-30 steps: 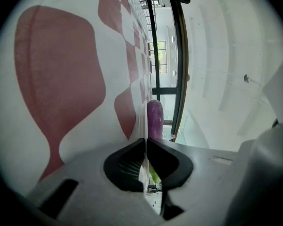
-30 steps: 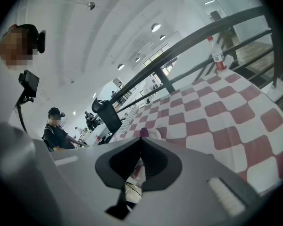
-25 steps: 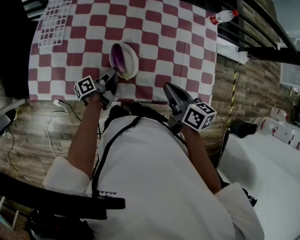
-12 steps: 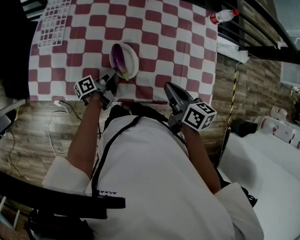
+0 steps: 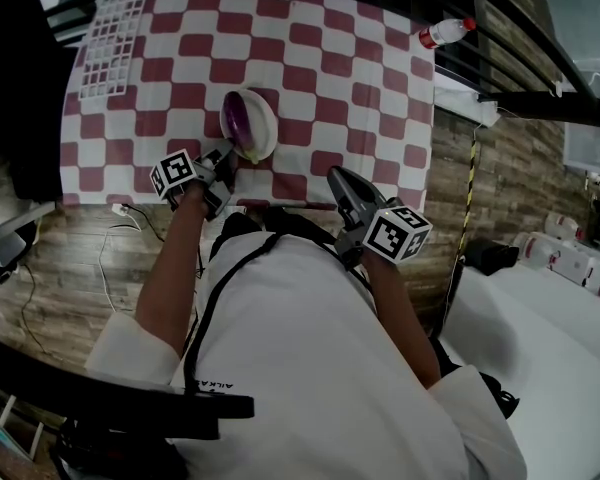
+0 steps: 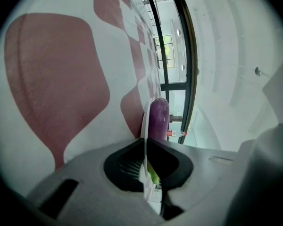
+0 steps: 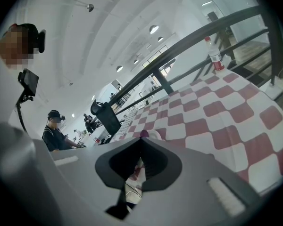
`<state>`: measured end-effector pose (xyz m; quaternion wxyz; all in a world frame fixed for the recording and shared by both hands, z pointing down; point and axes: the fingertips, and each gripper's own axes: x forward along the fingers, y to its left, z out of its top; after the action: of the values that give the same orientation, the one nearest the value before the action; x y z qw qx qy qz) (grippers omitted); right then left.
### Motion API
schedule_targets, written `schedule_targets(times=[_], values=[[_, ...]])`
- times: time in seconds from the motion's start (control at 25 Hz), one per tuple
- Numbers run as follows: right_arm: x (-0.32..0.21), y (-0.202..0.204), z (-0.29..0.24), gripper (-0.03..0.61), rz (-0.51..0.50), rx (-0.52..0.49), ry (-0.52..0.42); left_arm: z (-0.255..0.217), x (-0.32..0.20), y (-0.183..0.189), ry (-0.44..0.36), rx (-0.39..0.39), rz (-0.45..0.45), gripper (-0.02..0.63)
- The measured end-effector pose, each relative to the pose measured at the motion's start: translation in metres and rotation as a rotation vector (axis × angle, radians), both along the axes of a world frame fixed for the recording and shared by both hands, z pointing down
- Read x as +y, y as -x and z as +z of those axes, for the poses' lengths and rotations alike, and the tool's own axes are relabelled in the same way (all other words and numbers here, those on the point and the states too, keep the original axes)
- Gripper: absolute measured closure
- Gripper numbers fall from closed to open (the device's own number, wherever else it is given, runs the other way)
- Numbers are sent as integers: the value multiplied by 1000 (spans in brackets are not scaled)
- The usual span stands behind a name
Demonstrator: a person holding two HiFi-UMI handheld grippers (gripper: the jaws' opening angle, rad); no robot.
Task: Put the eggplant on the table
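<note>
A purple eggplant [image 5: 237, 118] lies on a white plate [image 5: 260, 118] near the front middle of the checkered table [image 5: 350, 78]. My left gripper [image 5: 225, 152] is shut on the plate's near rim. In the left gripper view the plate [image 6: 144, 126] runs edge-on between the jaws, with the eggplant [image 6: 158, 119] on it just beyond and its green stem end inside the jaw opening. My right gripper [image 5: 336, 176] hangs over the table's front edge, to the right of the plate, shut on nothing. In the right gripper view the right gripper [image 7: 141, 139] is shut and the plate [image 7: 153, 134] peeks over it.
A white wire rack [image 5: 110, 28] lies at the table's far left corner. A plastic bottle [image 5: 445, 33] with a red cap lies at the far right corner, also upright in the right gripper view as bottle [image 7: 213, 55]. Black railings border the table. Cables [image 5: 115, 238] trail on the wooden floor.
</note>
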<state>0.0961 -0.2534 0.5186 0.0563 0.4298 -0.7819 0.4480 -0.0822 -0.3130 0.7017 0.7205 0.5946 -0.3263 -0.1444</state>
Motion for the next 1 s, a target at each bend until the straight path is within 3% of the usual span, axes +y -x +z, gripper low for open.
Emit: schedule_targets(times=[0.6,1.0], values=[[3,-10,-5,571,41,-20,-26,8,1,0,76,-40,14,588],[5,-14,-11,571,53,-36,-52,11,2,3,117,-123,-9,569]])
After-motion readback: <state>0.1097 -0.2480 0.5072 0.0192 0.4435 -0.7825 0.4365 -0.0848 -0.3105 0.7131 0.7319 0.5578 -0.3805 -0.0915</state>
